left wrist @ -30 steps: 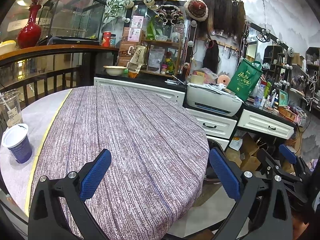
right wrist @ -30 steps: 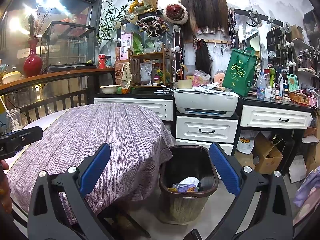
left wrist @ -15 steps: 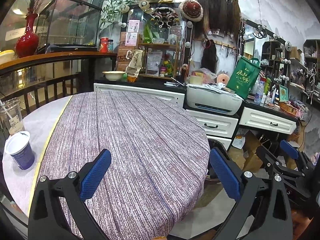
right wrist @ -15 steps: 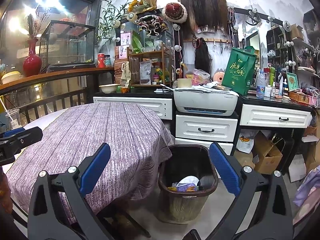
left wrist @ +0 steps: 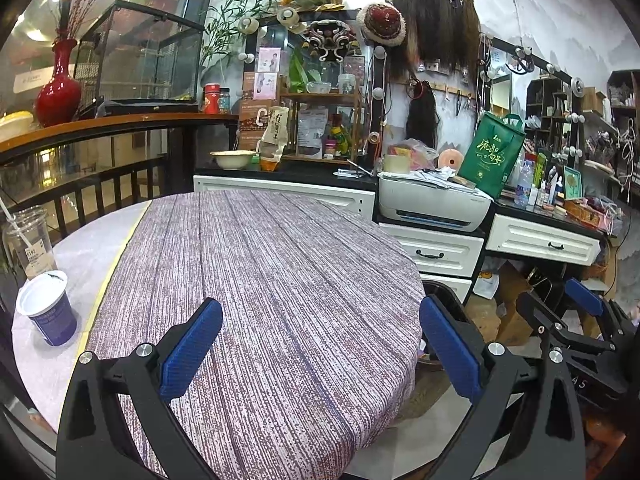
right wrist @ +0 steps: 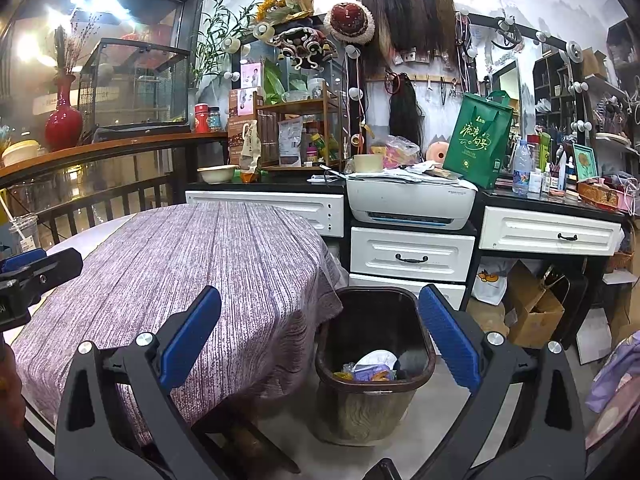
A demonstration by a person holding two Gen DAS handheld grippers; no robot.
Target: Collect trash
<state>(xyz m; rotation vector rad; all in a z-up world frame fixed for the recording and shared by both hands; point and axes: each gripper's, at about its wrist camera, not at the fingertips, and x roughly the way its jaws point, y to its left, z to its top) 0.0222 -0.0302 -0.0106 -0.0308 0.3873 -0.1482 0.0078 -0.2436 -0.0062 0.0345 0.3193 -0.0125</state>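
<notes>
A blue paper cup with a white lid [left wrist: 47, 307] stands at the table's left edge, with a clear plastic cup with a straw [left wrist: 28, 242] behind it. My left gripper [left wrist: 320, 346] is open and empty above the purple tablecloth [left wrist: 260, 272]. My right gripper [right wrist: 320, 344] is open and empty, hovering off the table above a dark trash bin [right wrist: 374, 354] that holds wrappers and a white lid. The right gripper also shows in the left wrist view [left wrist: 576, 320]. The left gripper shows at the left edge of the right wrist view [right wrist: 32, 268].
White drawers [right wrist: 410, 254] with a printer [right wrist: 412, 202] and a green bag [right wrist: 478, 140] stand behind the bin. A cardboard box [right wrist: 532, 312] sits on the floor at right. A railing with a red vase [left wrist: 58, 88] runs behind the table.
The left view has shifted slightly, so the cups sit a little further right in the frame. The right gripper has barely moved. Both stay open.
</notes>
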